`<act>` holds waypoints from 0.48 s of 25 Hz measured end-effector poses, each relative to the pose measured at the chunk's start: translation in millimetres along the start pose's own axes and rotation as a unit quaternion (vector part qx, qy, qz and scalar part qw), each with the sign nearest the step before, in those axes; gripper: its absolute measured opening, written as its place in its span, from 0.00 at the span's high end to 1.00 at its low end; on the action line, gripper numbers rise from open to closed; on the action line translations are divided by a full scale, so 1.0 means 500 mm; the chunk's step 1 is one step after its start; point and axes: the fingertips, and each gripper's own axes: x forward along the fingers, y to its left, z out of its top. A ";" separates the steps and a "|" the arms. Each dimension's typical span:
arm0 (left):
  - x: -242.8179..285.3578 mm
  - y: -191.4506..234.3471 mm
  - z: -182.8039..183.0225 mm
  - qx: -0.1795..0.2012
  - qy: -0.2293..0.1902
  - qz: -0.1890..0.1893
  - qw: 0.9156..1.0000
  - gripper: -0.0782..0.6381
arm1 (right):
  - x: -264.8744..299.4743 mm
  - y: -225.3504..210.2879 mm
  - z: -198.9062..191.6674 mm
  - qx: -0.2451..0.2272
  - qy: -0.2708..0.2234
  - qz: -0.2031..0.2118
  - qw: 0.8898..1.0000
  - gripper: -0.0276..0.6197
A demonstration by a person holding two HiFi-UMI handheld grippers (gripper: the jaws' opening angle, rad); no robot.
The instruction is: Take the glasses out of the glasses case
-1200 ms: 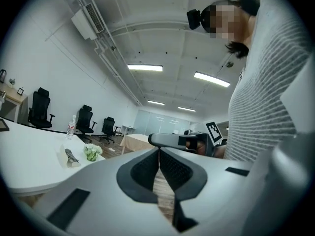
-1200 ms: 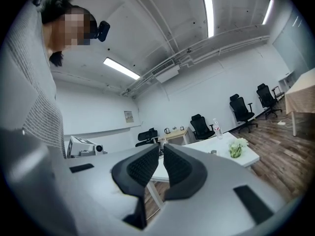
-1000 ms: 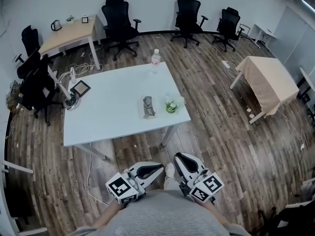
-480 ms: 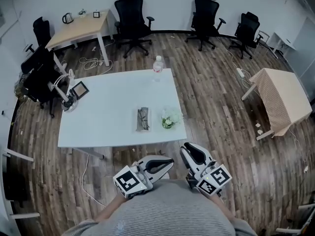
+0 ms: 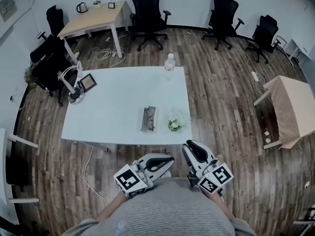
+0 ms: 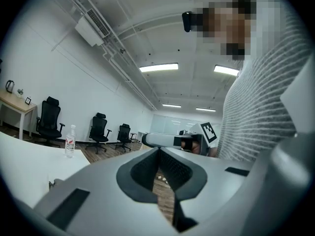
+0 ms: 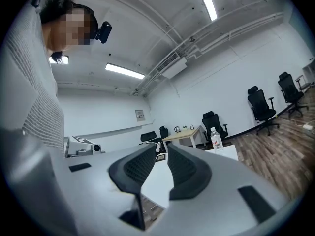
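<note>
The glasses case (image 5: 149, 119) lies open near the front edge of the white table (image 5: 113, 107), with dark glasses inside it. Both grippers are held close to the person's grey-sweatered body, short of the table and apart from the case. My left gripper (image 5: 167, 160) (image 6: 158, 150) has its jaws touching at the tips, with nothing between them. My right gripper (image 5: 191, 146) (image 7: 161, 149) shows a narrow gap between its pads and holds nothing. The case does not show in either gripper view.
A small green plant (image 5: 176, 120) sits just right of the case. A water bottle (image 5: 169, 65) stands at the table's far edge, and a desk lamp and a tablet (image 5: 88, 82) at its left end. Black office chairs (image 5: 147, 9) and a wooden table (image 5: 98, 18) stand beyond.
The head view has shifted: the table and case now sit further right and lower in the picture. Both grippers stay in front of the body, holding nothing.
</note>
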 end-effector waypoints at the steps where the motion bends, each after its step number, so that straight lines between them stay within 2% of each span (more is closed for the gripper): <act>1: 0.000 0.005 0.004 0.000 -0.003 0.000 1.000 0.87 | 0.004 -0.004 0.002 0.001 0.001 -0.001 1.000 0.85; 7: 0.001 0.032 0.005 -0.011 0.006 0.007 1.000 0.87 | 0.015 -0.024 0.016 0.004 -0.004 -0.010 1.000 0.85; 12: 0.001 0.100 -0.027 -0.039 0.024 0.049 0.998 0.87 | 0.020 -0.032 0.005 0.010 -0.002 -0.009 1.000 0.85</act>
